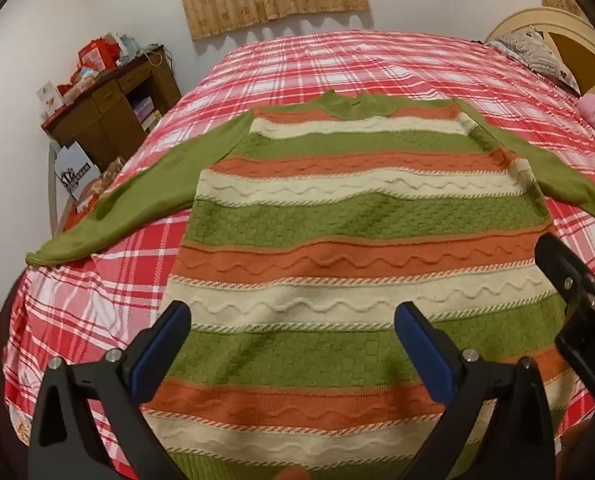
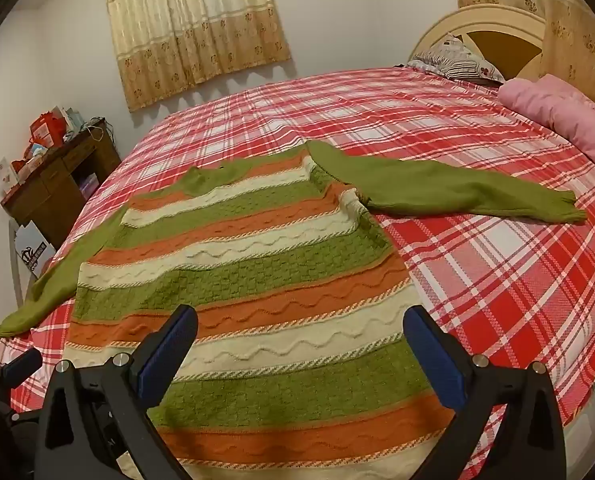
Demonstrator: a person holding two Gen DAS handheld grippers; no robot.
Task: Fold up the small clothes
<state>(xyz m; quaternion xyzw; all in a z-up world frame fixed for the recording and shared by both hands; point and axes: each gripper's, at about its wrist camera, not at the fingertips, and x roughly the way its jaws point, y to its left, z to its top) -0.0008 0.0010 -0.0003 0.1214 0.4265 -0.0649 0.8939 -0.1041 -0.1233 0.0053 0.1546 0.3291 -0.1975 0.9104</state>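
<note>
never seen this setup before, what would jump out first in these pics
A knitted sweater with green, orange and cream stripes lies flat in the middle of the red and white plaid bedspread, both plain green sleeves spread outward. The open left gripper and open right gripper hang over its lower part, holding nothing. A pink cushion sits at the far right by the headboard.

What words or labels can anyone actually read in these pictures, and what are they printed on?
"DA": white letters, cut off at the picture's edge, on the right gripper seen from the left wrist camera.
White bag beside the wooden desk: a dark logo with lettering, too blurred to read.
Red and white boxes on the desk: print too small to read.
Striped sweater: no text visible.
</note>
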